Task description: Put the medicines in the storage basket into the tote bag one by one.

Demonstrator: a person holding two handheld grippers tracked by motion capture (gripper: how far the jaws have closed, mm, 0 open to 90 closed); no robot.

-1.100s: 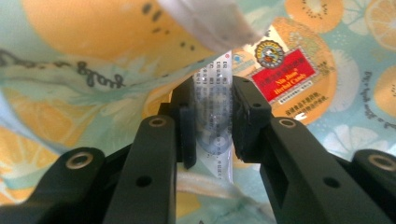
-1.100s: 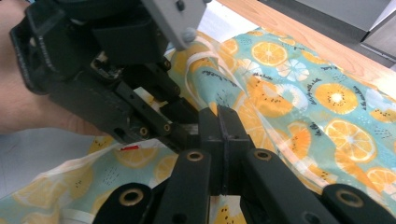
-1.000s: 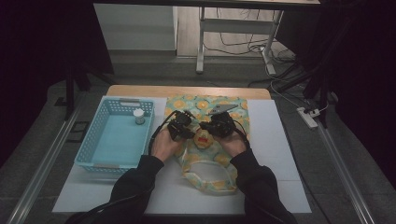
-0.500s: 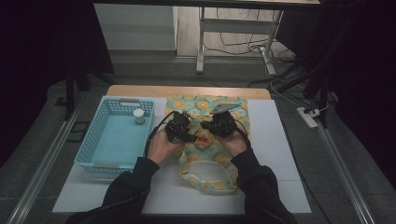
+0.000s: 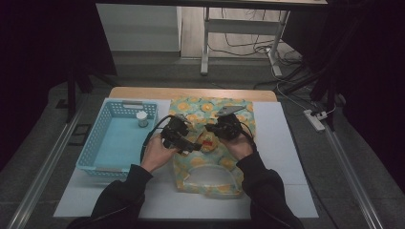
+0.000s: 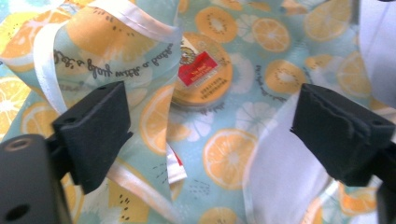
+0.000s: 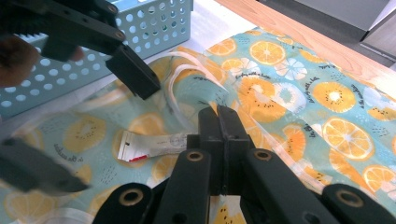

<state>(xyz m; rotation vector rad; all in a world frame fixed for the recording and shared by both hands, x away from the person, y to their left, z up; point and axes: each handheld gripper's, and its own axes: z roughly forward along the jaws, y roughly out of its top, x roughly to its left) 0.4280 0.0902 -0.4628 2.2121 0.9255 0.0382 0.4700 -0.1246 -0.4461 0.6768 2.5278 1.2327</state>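
Round tin (image 6: pixel 201 71) inside fruit-print bag (image 5: pixel 210 143), left gripper (image 6: pixel 212 126) fingers apart

The fruit-print bag (image 6: pixel 224 154) looks like thin, smooth cloth with satiny white trim. The round tin (image 6: pixel 201 70) has a glossy printed lid. The basket (image 5: pixel 119 138) is perforated blue plastic. Matt black foam covers the fingers (image 6: pixel 95 130). Bare wood edges the worktop (image 5: pixel 191 93).

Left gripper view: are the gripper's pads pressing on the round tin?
No: the left gripper stands wide open, and the round tin lies apart from both pads, inside the fruit-print bag.
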